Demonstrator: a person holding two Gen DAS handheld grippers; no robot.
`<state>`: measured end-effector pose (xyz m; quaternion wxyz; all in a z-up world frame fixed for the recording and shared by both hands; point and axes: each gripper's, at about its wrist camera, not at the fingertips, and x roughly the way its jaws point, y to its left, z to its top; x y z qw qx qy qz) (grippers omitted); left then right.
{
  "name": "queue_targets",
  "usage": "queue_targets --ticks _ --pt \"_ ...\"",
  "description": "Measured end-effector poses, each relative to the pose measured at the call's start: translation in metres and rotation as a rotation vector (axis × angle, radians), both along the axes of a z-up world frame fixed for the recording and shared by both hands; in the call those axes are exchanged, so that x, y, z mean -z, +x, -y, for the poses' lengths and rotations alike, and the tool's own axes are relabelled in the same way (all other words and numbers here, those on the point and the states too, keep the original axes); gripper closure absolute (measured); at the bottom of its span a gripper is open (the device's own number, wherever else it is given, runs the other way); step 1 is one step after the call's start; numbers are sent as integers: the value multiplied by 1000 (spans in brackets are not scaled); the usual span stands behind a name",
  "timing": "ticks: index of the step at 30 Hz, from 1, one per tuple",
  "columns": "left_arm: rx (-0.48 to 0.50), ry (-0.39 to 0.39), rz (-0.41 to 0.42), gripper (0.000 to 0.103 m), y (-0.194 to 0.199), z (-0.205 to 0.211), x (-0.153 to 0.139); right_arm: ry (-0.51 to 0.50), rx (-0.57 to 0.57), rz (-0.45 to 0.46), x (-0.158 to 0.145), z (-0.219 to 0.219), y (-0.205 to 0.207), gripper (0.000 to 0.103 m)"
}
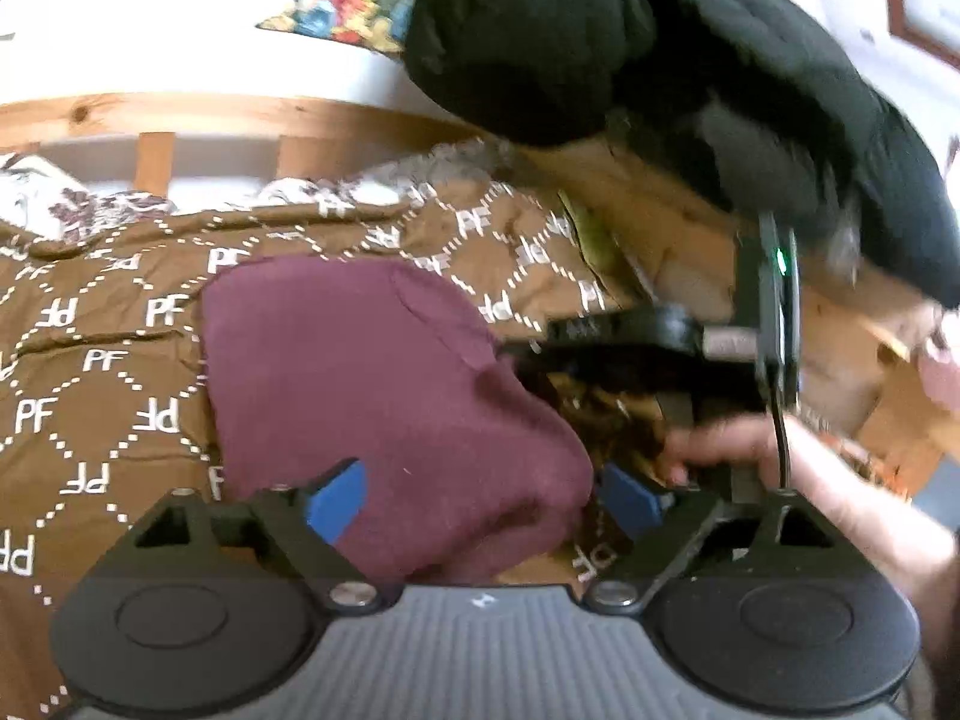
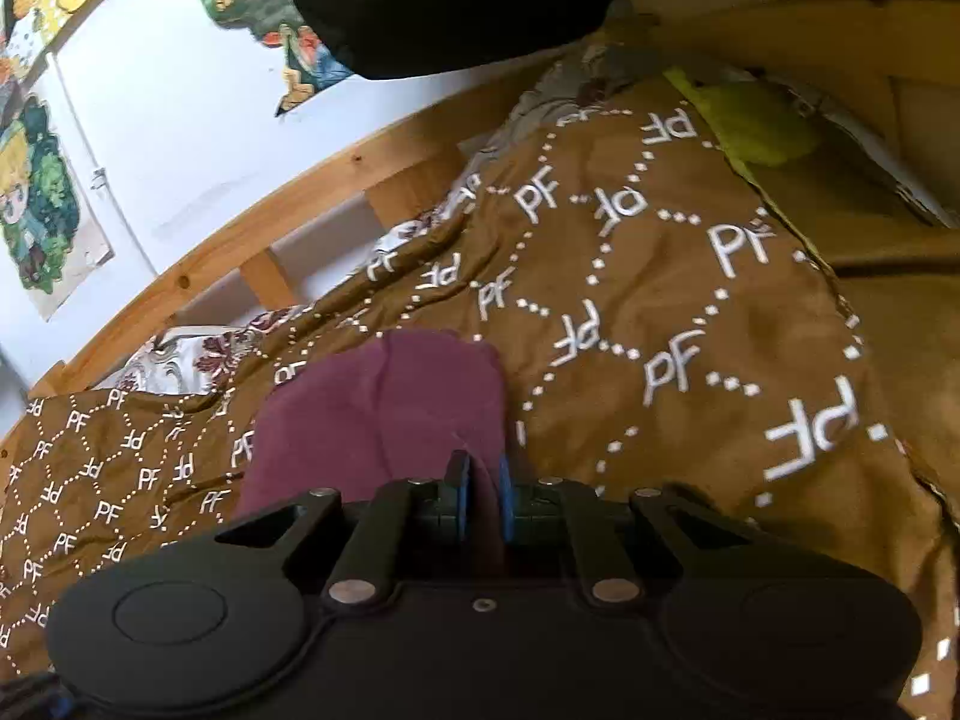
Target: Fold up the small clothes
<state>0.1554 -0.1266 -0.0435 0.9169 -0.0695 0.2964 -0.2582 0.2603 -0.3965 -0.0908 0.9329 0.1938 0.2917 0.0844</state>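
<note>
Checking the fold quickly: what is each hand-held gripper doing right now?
Left hand-held gripper: open, maroon garment between its jaws, not pinched.
Right hand-held gripper: shut on the maroon garment.

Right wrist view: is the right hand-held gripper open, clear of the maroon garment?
No, the right hand-held gripper is shut on the maroon garment, with cloth pinched between its blue pads.
</note>
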Motion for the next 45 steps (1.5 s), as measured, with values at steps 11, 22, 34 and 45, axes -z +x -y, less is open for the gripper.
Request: queue_targets --ticks 11,22,34,45 --pt "-291 -122 -198 1 36 -62 15 50 22 -7 1 5 -5 71" --pt "-306 -122 -376 1 52 -74 51 105 -5 21 -2 5 -9 14" --pt "-295 -100 -401 1 54 -71 55 -267 -78 -99 6 -27 -13 1" --pt "-271 25 -316 1 46 -55 58 -295 -122 -162 17 -32 -13 1"
